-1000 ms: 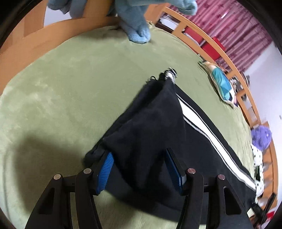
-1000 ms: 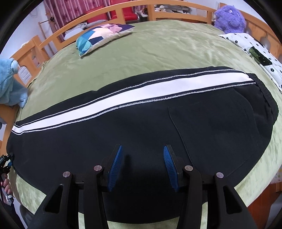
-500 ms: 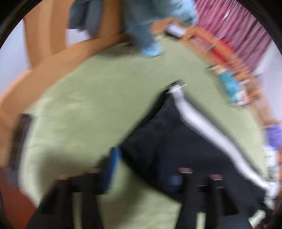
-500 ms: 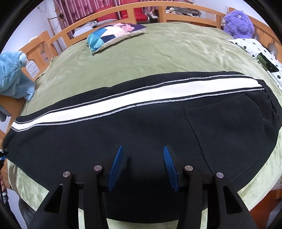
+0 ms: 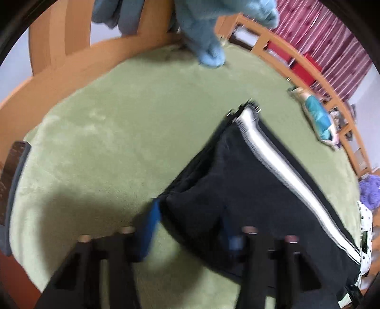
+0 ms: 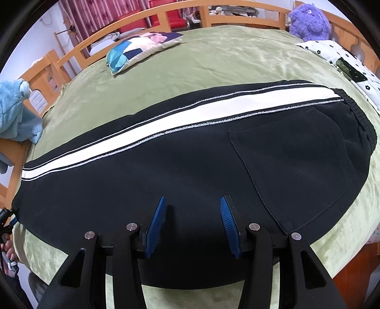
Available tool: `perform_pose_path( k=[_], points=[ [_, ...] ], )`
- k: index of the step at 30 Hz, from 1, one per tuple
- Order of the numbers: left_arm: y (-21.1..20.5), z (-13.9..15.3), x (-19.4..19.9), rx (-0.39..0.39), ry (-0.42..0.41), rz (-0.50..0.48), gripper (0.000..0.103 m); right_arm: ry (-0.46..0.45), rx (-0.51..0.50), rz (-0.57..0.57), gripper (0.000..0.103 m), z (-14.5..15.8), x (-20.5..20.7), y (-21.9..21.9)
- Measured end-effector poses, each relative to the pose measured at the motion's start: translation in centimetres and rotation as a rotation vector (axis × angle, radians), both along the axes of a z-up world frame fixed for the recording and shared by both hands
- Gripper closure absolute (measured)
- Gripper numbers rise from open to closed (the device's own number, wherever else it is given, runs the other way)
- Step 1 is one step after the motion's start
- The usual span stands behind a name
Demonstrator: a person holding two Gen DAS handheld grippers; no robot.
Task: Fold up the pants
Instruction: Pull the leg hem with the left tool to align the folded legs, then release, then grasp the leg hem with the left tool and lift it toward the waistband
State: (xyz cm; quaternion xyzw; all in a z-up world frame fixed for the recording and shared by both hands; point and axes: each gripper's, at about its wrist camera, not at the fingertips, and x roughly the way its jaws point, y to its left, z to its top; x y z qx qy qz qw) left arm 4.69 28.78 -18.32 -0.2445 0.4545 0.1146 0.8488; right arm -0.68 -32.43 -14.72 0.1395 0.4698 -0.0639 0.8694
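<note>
Black pants (image 6: 190, 166) with a white side stripe lie flat across the green bed cover (image 6: 213, 59), waistband to the right, leg hems to the left. My right gripper (image 6: 192, 221) is open and empty, hovering over the near edge of the pants. In the left wrist view the hem end of the pants (image 5: 237, 190) lies between the fingers of my left gripper (image 5: 190, 225). Its jaws stand wide apart around the cloth, which looks slightly lifted at the corner. The view is blurred.
A patterned pillow (image 6: 140, 50) lies at the far side of the bed. A light blue plush blanket (image 5: 209, 35) hangs on the wooden rail (image 5: 71, 78). A purple plush toy (image 6: 308, 21) and a floral cloth (image 6: 344, 61) are at the far right.
My left gripper has pulled back and swung, so the hem end sits farther from the camera. My right gripper has drawn back a little from the pants.
</note>
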Motion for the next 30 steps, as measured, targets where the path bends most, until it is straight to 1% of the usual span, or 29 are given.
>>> perform_pose_path(
  k=[2, 4, 5, 6, 7, 8, 9, 11, 13, 16, 19, 21, 24, 28, 30],
  points=[
    [0.6, -0.4, -0.1, -0.027, -0.008, 0.004, 0.080, 0.009, 0.002, -0.004, 0.055, -0.2, 0.1, 0.1],
    [0.7, -0.2, -0.5, -0.022, -0.014, -0.005, 0.079, 0.010, -0.006, -0.006, 0.055, -0.1, 0.0, 0.1],
    [0.5, -0.2, -0.6, -0.011, -0.009, -0.009, 0.077, 0.008, -0.012, -0.010, 0.055, -0.1, -0.1, 0.0],
    [0.3, -0.2, -0.7, -0.002, -0.002, -0.006, 0.069, 0.006, -0.013, -0.014, 0.055, 0.0, -0.2, -0.2],
    [0.3, -0.3, -0.7, -0.001, 0.010, -0.005, 0.066, 0.006, -0.007, -0.017, 0.055, -0.1, -0.3, -0.4],
    [0.2, -0.5, -0.7, -0.011, 0.030, -0.010, 0.063, 0.005, 0.000, -0.018, 0.055, -0.1, -0.3, -0.6],
    [0.0, -0.5, -0.8, -0.042, 0.034, -0.024, 0.064, 0.006, 0.003, -0.018, 0.055, -0.1, -0.3, -0.7],
    [-0.5, -0.3, -1.3, -0.101, 0.016, -0.039, 0.063, 0.004, 0.003, -0.020, 0.055, 0.0, -0.4, -0.7],
    [-1.0, -0.3, -1.7, -0.108, 0.019, -0.044, 0.061, -0.002, 0.008, -0.020, 0.055, 0.1, -0.7, -0.7],
    [-1.5, -0.4, -2.3, -0.145, 0.014, -0.052, 0.060, -0.004, 0.013, -0.019, 0.055, 0.2, -0.9, -0.7],
    [-1.6, -0.7, -2.7, -0.184, 0.019, -0.049, 0.055, -0.010, 0.012, -0.017, 0.055, 0.4, -1.2, -0.5],
    [-1.6, -0.9, -3.0, -0.201, 0.010, -0.050, 0.049, -0.012, 0.011, -0.015, 0.055, 0.5, -1.4, -0.3],
    [-1.8, -1.6, -3.2, -0.166, 0.032, -0.061, 0.049, -0.008, 0.009, -0.012, 0.055, 0.4, -1.6, 0.0],
    [-1.5, -1.4, -3.5, -0.178, 0.026, -0.060, 0.049, 0.009, -0.022, -0.015, 0.055, -0.1, -2.2, 0.0],
    [-1.0, -1.0, -3.4, -0.204, 0.016, -0.056, 0.048, 0.015, -0.030, -0.030, 0.055, -0.2, -2.7, -0.3]
  ],
)
